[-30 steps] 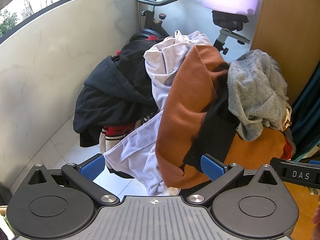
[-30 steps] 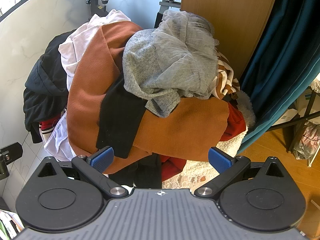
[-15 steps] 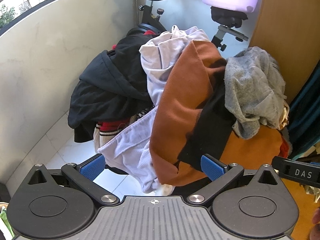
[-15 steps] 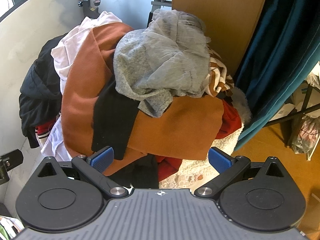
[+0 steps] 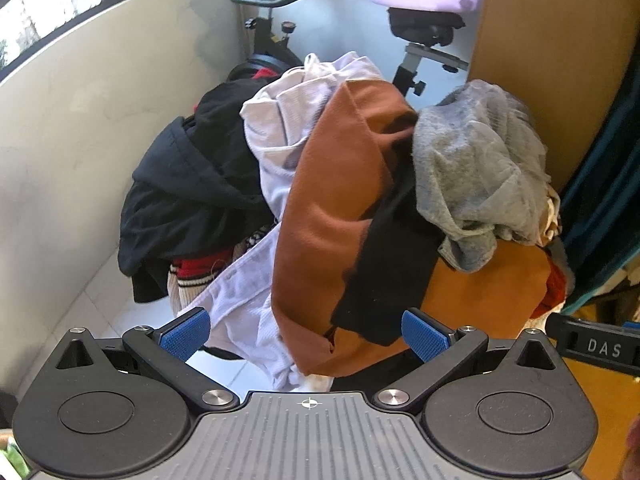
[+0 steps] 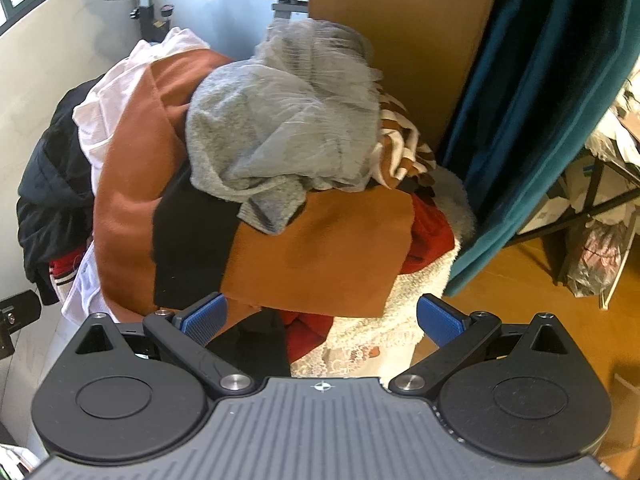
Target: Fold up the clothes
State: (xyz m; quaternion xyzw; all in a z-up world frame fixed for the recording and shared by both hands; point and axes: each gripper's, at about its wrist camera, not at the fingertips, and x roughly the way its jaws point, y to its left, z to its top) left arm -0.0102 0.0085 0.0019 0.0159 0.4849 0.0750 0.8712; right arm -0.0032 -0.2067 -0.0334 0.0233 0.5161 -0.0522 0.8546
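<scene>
A tall heap of unfolded clothes fills both views. On top lies a grey knit garment (image 5: 476, 176) (image 6: 288, 136). Under it drapes a rust-orange garment with a black panel (image 5: 340, 216) (image 6: 320, 256). A pale lilac shirt (image 5: 276, 128) (image 6: 116, 92) and a black jacket (image 5: 188, 184) (image 6: 48, 184) hang on the left side. My left gripper (image 5: 306, 334) is open, held just short of the orange hem. My right gripper (image 6: 322, 318) is open too, in front of the orange and red cloth low on the heap. Neither holds anything.
An exercise bike (image 5: 272, 12) stands behind the heap by a beige wall (image 5: 72, 120). A wooden panel (image 6: 400, 32) and a teal curtain (image 6: 532, 112) rise at the right. A white fluffy cloth (image 6: 416, 304) hangs low on the heap, with wooden floor (image 6: 516, 292) and bags beyond.
Both grippers have drawn slightly back and down from the heap, so it sits a little higher and smaller in the views. The jaws have stayed open and no cloth has moved.
</scene>
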